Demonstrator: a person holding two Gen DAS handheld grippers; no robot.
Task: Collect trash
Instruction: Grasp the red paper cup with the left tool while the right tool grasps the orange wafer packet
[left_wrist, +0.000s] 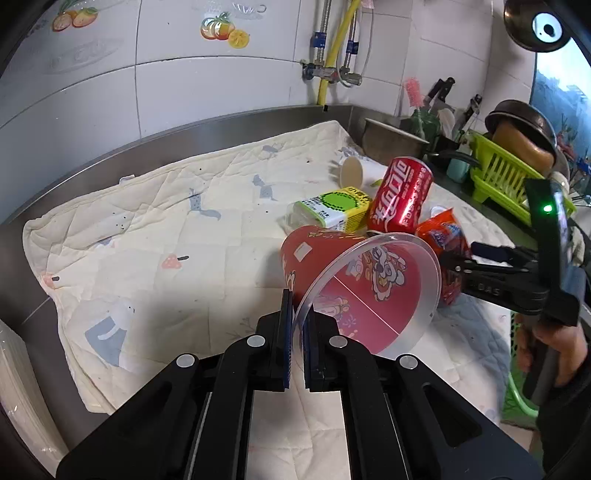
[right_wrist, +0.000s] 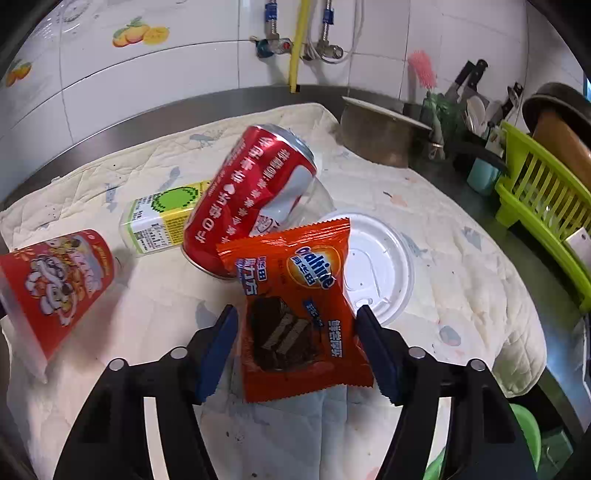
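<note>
Risk, cup: the left gripper (left_wrist: 296, 334) pinches only the thin clear rim of the red cup (left_wrist: 354, 291), which hangs tilted off to one side; I'd judge it could twist or slip free if swung quickly.
Risk, wrapper: the orange wrapper (right_wrist: 295, 310) is slick and puffy, so closing fingers may squeeze it out or catch just an edge.
Risk, can: the can (right_wrist: 251, 199) leans just behind the wrapper and could roll if nudged.
Left gripper: nearly closed, clamped on the cup's rim.
Right gripper (right_wrist: 295, 332): spread wide, one finger on each side of the wrapper, gripping nothing; contact is unclear.
Trash: wrapper, can, carton (right_wrist: 162, 218) and white lid (right_wrist: 380, 262) lie bunched on the quilted mat (right_wrist: 461, 280); a paper cup (left_wrist: 352, 170) lies further back.
</note>
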